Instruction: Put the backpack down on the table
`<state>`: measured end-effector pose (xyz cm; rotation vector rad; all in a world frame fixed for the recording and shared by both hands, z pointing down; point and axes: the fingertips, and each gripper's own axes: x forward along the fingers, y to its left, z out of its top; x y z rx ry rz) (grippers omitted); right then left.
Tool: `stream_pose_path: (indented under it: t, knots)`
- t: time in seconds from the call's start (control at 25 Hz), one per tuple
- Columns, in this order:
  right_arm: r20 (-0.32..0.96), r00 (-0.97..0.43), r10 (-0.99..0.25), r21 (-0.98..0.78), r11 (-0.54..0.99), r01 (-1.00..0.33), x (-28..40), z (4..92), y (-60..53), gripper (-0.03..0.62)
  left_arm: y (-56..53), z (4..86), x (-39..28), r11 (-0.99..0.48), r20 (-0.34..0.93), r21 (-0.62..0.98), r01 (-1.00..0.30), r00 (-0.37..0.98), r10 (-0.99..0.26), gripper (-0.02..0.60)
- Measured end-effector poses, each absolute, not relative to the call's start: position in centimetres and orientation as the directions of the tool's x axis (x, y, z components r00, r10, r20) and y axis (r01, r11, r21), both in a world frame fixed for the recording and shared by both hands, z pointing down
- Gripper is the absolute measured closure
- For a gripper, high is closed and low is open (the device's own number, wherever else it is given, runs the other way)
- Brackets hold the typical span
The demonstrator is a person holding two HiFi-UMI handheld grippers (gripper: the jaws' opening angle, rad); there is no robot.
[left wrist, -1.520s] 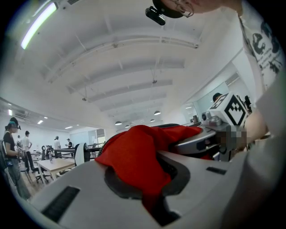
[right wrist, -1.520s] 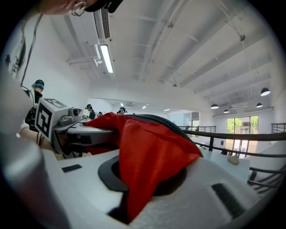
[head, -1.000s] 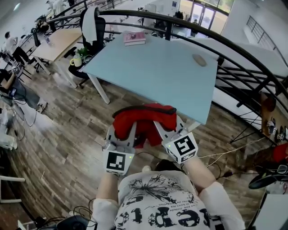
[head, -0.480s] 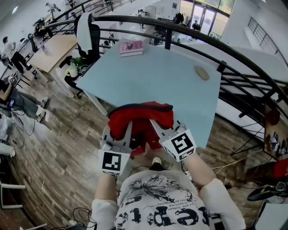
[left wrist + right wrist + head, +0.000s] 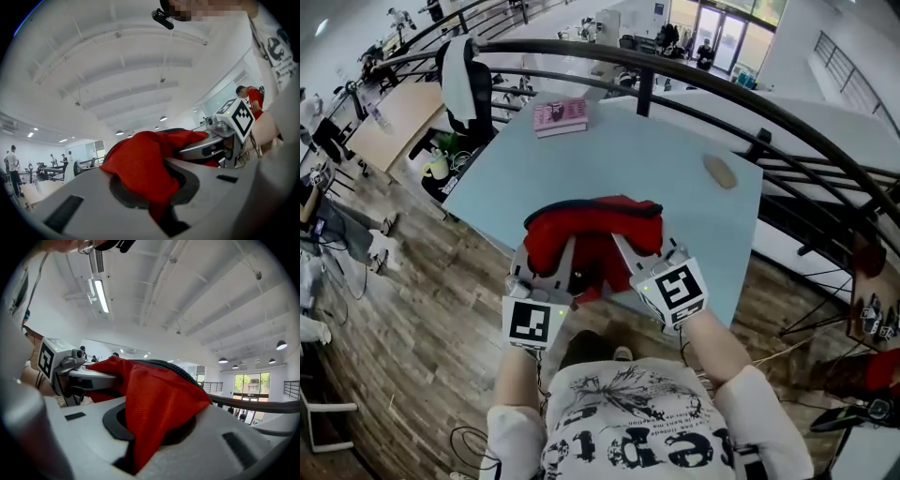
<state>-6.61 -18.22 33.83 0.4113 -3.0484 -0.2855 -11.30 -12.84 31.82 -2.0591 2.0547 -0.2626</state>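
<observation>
The left gripper (image 5: 157, 204) is pinched nearly shut, with a fold of red cloth caught between its jaws. The right gripper (image 5: 136, 446) is the same, squeezed tight on another fold of the same cloth. That cloth is the red backpack (image 5: 592, 228). It hangs between the two grippers, which sit side by side and point level, one on each end of its top. The person holds it up in front of their chest. From the head view, the backpack is over the near edge of the light blue table (image 5: 675, 155). I cannot tell if its bottom touches the top yet, but it looks to me like it is in the air. Past it the table top is mostly bare. A pink book (image 5: 560, 115) lies at the far left corner and a small brown oval thing (image 5: 721, 170) lies far to the right, both well apart from the backpack. A dark railing (image 5: 750, 98) curves behind the table, and the wood floor (image 5: 412, 309) is below the near edge. To do this step well, I think both hands should bring the backpack farther in over the table, so that none of it hangs off the edge. Then they should go down together, slow and even, until the bag rests on the top. Only then should the jaws let go, or it may flop and slide to the floor.
</observation>
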Motion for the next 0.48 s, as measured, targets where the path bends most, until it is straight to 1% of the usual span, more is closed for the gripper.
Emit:
stream_pose_path:
  t: [0.16,0.48]
  knots:
    - [0.046,-0.947,-0.318,0.179,0.935,-0.305,-8.7,35.0,-22.6,0.545,-17.5,32.9,-13.6,-0.057,-0.011,-0.277,-0.959,0.062,-0.998,0.548]
    - [0.088,-0.891,-0.445,0.133,0.892,-0.432,-11.8,35.7,-32.7,0.542,-28.5,33.5,-17.5,-0.248,0.02,-0.295,-0.923,0.254,-0.967,0.548]
